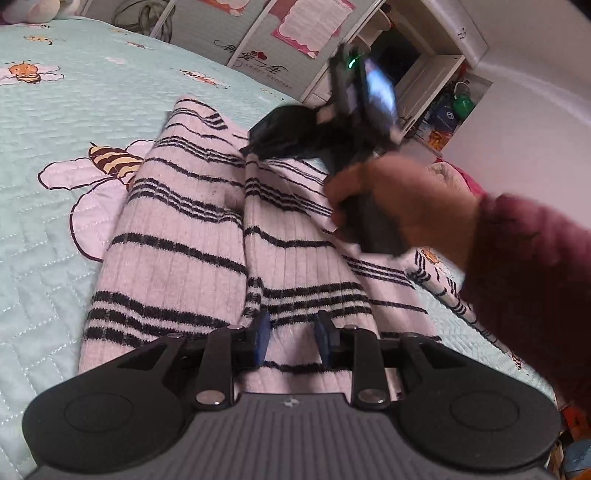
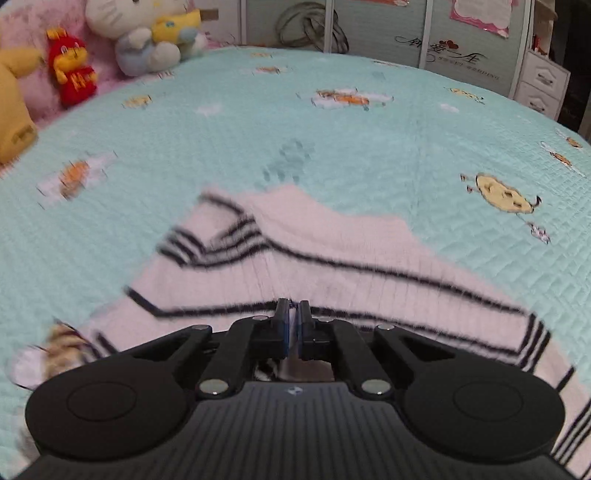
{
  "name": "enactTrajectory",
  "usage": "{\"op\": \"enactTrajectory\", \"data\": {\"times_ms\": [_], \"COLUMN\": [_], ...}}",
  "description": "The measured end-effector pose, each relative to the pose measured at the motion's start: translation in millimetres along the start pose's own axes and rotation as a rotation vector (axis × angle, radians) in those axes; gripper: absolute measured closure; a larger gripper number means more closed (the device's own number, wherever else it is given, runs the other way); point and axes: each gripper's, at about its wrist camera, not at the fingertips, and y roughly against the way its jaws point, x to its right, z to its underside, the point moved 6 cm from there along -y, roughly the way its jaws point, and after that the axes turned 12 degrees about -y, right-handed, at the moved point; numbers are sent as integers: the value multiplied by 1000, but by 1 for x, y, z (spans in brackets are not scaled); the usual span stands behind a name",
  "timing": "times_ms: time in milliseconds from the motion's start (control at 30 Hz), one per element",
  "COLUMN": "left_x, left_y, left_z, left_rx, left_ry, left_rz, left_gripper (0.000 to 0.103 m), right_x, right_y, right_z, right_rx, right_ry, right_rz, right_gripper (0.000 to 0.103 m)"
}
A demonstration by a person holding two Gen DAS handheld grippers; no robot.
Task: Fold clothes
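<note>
A pale pink ribbed sweater (image 1: 177,229) with black stripes lies partly folded on the teal bedspread (image 1: 55,240). My left gripper (image 1: 293,332) sits at its near edge, jaws a little apart, with thick sweater fabric filling the gap between the blue pads. My right gripper (image 1: 245,149), held by a hand (image 1: 406,206) in a maroon sleeve, pinches a raised ridge at the far end of the sweater. In the right wrist view the right gripper (image 2: 293,317) is shut on a thin strip of sweater (image 2: 332,240), whose ribs pull toward the tips.
The bedspread (image 2: 332,147) with bee and flower prints stretches wide around the sweater. Plush toys (image 2: 147,33) sit at the head of the bed. A wardrobe with stickers (image 2: 443,48), white drawers (image 2: 543,85) and shelves (image 1: 424,74) stand beyond the far edge.
</note>
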Motion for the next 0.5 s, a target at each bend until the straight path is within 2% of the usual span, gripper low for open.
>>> {"op": "enactTrajectory", "data": {"times_ms": [100,167,233,300,367,400,467,500], "left_x": [-3,-3,-1,-1,-1,-1,-1,-1], "left_y": [2,1,2,0,0,0,0,0], "left_z": [1,1,1,2,2,2,2,2], "left_rx": [5,6,6,6,7,9,10,11], "left_ry": [17,20,17,15,17,18,21,23], "left_rz": [20,23,21,20,22,22,25,27], "left_gripper": [73,73,73,73,73,73,73,73], "right_x": [1,13,25,28,19,15,9,15], "right_y": [-2,9,31,59,71,78,63,46], "right_z": [8,6,1,0,4,6,11,15], "right_rx": [69,97,161,206,181,167,107,90], "right_ry": [-18,-121,-220,-291,-308,-316,-289,-291], "right_rz": [-13,-82,-130,-223,-333,-389,-357,-302], "right_gripper": [100,98,92,91,88,83,81,81]}}
